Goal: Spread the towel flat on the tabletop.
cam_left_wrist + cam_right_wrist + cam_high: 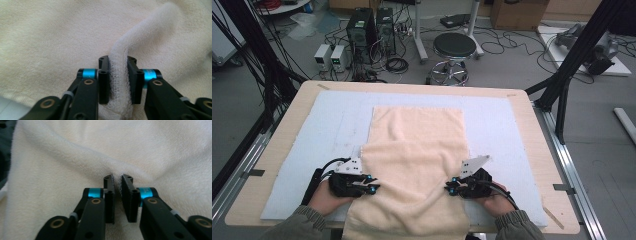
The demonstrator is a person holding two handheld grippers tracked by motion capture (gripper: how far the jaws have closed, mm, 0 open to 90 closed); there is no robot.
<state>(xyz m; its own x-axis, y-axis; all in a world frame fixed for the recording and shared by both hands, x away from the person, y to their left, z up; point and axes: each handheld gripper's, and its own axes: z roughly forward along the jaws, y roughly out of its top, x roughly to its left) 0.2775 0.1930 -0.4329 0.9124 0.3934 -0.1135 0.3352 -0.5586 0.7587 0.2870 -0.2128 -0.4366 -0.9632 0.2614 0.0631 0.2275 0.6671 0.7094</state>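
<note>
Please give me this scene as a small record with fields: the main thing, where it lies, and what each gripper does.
Main thing: cream towel, near part folded over
Surface: pale mat on wooden table
Left gripper: jaws shut on the towel's hem
Right gripper: jaws shut on a towel fold
Towel near edge: hangs over the table front

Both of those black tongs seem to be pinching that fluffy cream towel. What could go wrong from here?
1. The right tongs pinch just a sliver of the cream terry towel at their very tips, so that side may slip free when pulled.
2. The left tongs hold a thick ridge, so the two sides could move unevenly and skew the fold.
3. The towel's near end hangs over the table edge and might drag the rest down.
</note>
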